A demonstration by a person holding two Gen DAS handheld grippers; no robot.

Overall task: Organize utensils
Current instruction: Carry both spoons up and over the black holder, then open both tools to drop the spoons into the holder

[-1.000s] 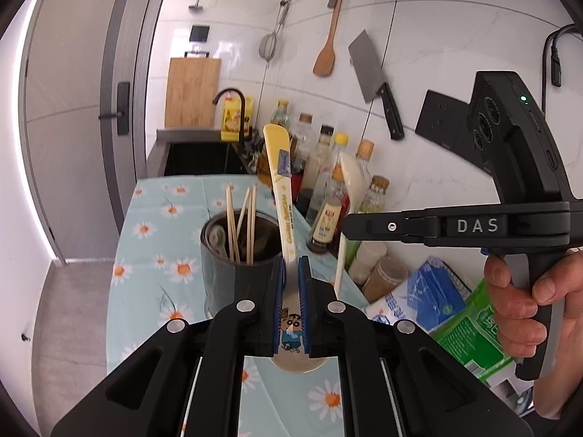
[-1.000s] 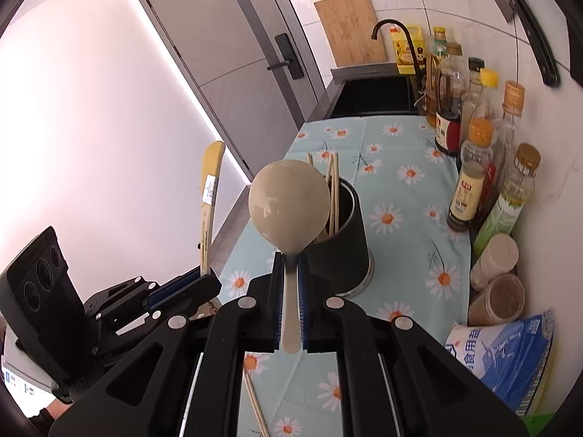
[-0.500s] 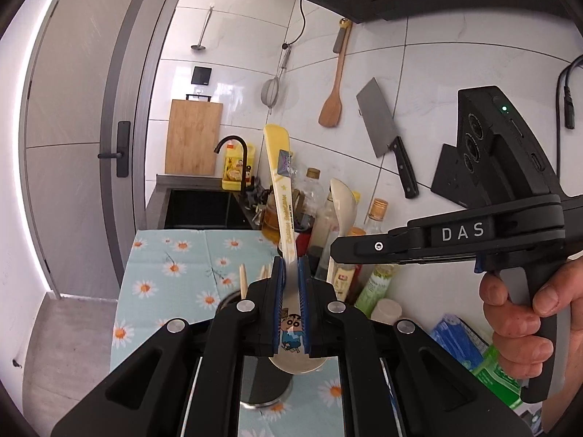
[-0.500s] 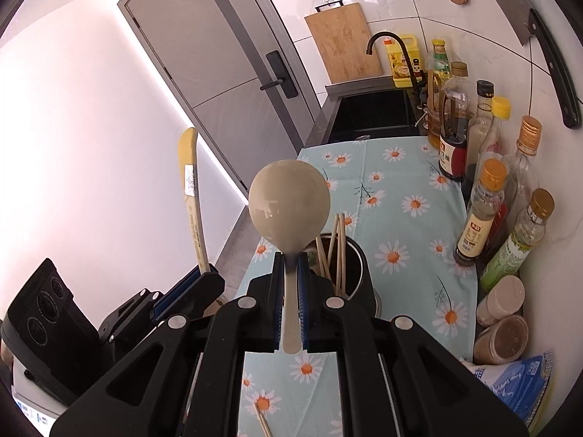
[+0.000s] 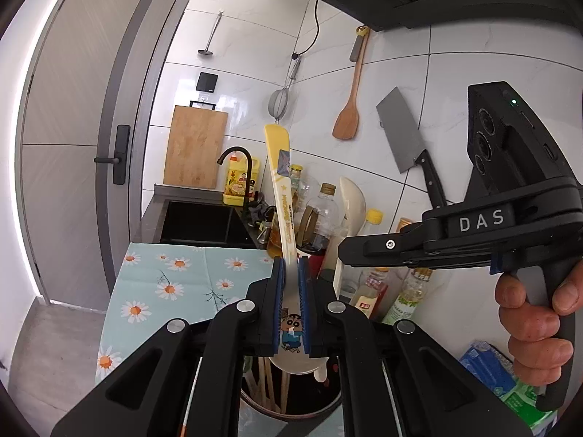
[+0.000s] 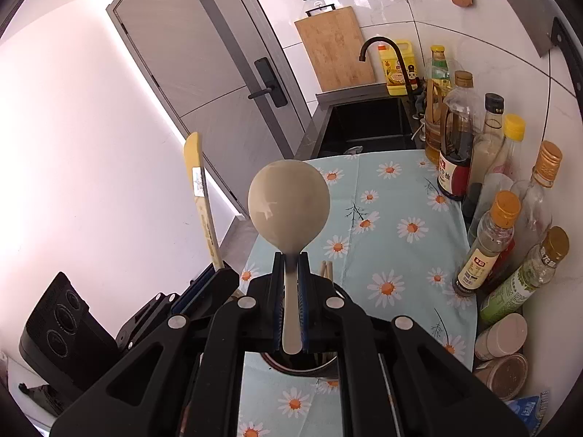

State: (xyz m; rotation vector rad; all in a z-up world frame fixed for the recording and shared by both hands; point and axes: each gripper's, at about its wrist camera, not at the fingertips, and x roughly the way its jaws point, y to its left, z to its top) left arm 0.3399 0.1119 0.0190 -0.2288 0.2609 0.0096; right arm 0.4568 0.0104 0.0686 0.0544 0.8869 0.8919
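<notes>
**Daisy cloth covers the counter**

A pale blue tablecloth (image 6: 397, 218) with daisies lies over the counter. On it stands a dark utensil pot (image 6: 302, 364) holding chopsticks (image 6: 327, 268). Sauce bottles (image 6: 488, 244) line the wall side, two jars (image 6: 504, 355) beside them. Beyond the cloth sits a black sink (image 6: 368, 123).

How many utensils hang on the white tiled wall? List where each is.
4. From the door side: a slim steel ladle, a wire mesh strainer, a brown wooden spatula, and a grey steel cleaver beside the right gripper, which may hide more.
</notes>
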